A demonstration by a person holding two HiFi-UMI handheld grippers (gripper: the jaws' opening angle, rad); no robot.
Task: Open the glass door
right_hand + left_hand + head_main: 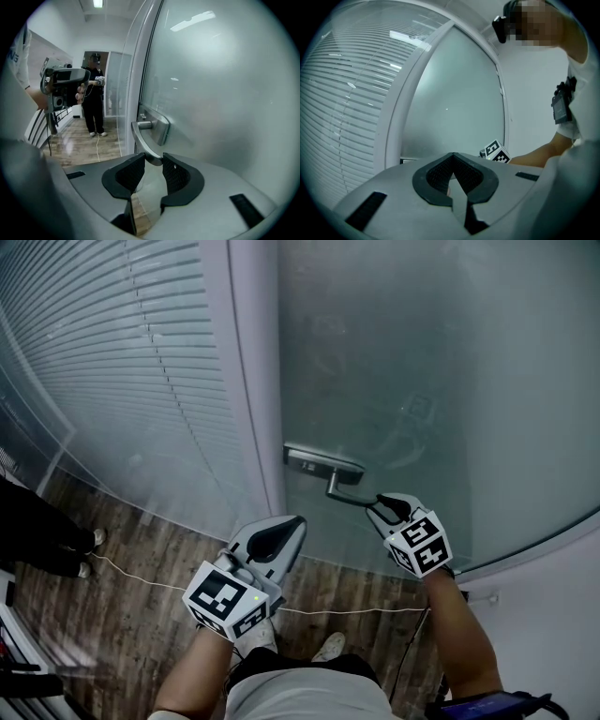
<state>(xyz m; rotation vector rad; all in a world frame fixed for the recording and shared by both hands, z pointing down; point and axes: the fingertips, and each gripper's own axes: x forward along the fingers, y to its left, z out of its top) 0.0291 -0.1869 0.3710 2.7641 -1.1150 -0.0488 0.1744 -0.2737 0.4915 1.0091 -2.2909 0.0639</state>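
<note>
- Head view: the frosted glass door [450,352] stands shut against a pale door frame [253,362]. Left of the frame is a glazed panel with slatted blinds [122,352].
- The metal lever handle [342,488] sticks out from its backplate [323,463] near the door's left edge. The right gripper [380,505] has its jaws at the lever's free end.
- The left gripper [295,521] is held lower and to the left, in front of the frame and touching nothing.
- Below is a wooden floor [141,568] with a thin white cable [356,610] lying across it. A bystander's dark trouser legs [37,540] show at the left edge.
- Left gripper view: the left gripper [452,157] has its jaws closed tip to tip, with nothing between the pads.
- Ahead of it rise the glass door [454,93], the door frame [401,117] and the blinds [347,103].
- The right gripper's marker cube [496,152] shows just past the jaws, with the person's forearm [534,157] behind it.
- Right gripper view: the right gripper [153,161] has its jaws narrowed onto the end of the lever handle [140,140]. Both pads meet the metal near their tips.
- The lever curves up from there to the backplate [159,126] on the glass door [225,93], which fills the right side.
- Past the door's edge, well off along the wooden floor [93,145], stands a person in dark clothes [93,98].
</note>
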